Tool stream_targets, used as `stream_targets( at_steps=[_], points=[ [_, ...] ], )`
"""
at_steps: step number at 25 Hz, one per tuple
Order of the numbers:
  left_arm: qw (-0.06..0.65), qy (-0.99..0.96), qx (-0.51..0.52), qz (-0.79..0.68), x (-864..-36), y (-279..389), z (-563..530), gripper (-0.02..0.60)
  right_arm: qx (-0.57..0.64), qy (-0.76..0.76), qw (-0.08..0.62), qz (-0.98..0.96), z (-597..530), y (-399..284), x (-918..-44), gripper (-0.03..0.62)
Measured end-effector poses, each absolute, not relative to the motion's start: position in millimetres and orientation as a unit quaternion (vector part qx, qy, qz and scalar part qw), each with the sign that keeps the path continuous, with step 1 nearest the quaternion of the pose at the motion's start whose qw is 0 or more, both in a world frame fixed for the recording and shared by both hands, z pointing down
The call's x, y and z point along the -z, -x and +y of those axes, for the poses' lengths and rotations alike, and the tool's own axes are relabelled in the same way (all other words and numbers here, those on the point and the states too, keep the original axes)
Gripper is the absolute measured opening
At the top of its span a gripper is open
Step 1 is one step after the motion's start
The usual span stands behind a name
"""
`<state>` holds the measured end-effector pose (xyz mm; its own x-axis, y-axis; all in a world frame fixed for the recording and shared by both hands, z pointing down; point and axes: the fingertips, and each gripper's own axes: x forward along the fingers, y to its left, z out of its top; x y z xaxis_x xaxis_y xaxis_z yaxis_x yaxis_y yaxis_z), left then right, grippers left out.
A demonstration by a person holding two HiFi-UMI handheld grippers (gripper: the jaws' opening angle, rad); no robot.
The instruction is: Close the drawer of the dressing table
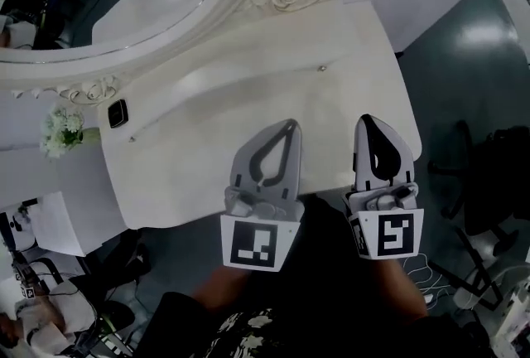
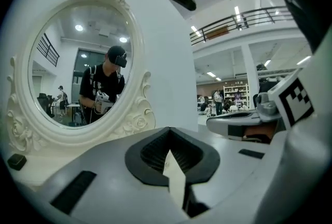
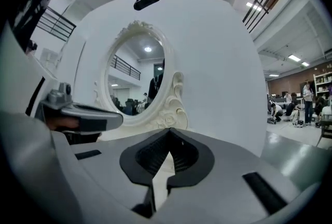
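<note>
Drawer cannot be made out on dressing table [image 1: 248,99].

1. No legible text, brand or number in any view.
2. Cube of the left gripper [image 1: 289,124]: black-and-white square marker [image 1: 253,243], pattern only.
3. Cube of the right gripper [image 1: 369,118]: a second square marker [image 1: 394,234], no characters.
</note>
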<state>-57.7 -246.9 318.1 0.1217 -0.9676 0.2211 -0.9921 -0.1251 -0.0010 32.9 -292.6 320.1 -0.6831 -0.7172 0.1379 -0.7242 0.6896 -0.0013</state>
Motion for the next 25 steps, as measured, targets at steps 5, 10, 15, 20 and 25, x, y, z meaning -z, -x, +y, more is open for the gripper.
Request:
stream_targets(
  at_steps=[5, 10, 15, 20, 25],
  points=[
    [0.051, -0.753, -0.069, -0.653, -285, 39, -245, 0.000, -0.014, -0.395, 0.031, -0.918, -281, -59, -275, -0.003],
    [0.022, -0.763, -0.064, -0.642, -258, 39, -242, 0.000, -0.002, -0.400, 0.029, -0.916, -273, -66, -262, -0.003],
    [0.002, -0.775, -0.069, -0.628, -245, 44, -241, 0.000, 0.004, -0.403, 0.028, -0.915, -268, -60, -257, -0.003],
    [-0.006, -0.785, -0.069, -0.616, -236, 50, -239, 0.000, 0.004, -0.412, 0.020, -0.911, -261, -52, -247, -0.003],
    [-0.005, -0.790, -0.068, -0.610, -236, 58, -235, 0.000, 0.004, -0.420, 0.024, -0.907, -256, -46, -245, -0.003]
  ],
)
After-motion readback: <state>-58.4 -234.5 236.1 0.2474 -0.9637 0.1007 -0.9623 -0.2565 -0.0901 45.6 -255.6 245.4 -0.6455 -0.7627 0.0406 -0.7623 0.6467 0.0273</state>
